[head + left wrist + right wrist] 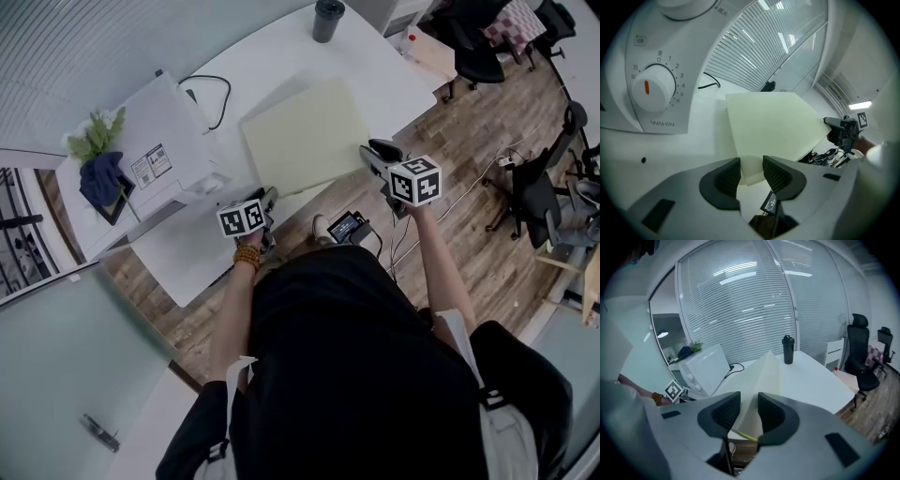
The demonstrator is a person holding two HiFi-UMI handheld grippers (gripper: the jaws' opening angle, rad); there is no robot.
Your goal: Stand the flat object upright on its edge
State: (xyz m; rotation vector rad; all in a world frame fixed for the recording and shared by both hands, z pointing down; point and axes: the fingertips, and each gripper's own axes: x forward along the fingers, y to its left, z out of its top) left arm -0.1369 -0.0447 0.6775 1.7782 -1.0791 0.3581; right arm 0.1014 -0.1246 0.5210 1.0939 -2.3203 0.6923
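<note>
A pale yellow-green flat board (305, 136) lies on the white table (281, 56), its near edge at the table's front. My right gripper (380, 150) is shut on the board's near right corner, which it holds raised. In the right gripper view the board (764, 376) runs edge-on and tilted between the pads of this gripper (749, 411). My left gripper (270, 199) is at the near left corner. In the left gripper view that corner of the board (773, 122) rests low on the table between the open jaws of the left gripper (751, 171).
A white appliance (159, 150) with a dial (656, 89) stands left of the board, a black cable (211, 94) behind it. A dark tumbler (328, 19) stands at the table's far end. A potted plant (94, 136) is at far left. Office chairs (534, 187) stand at right.
</note>
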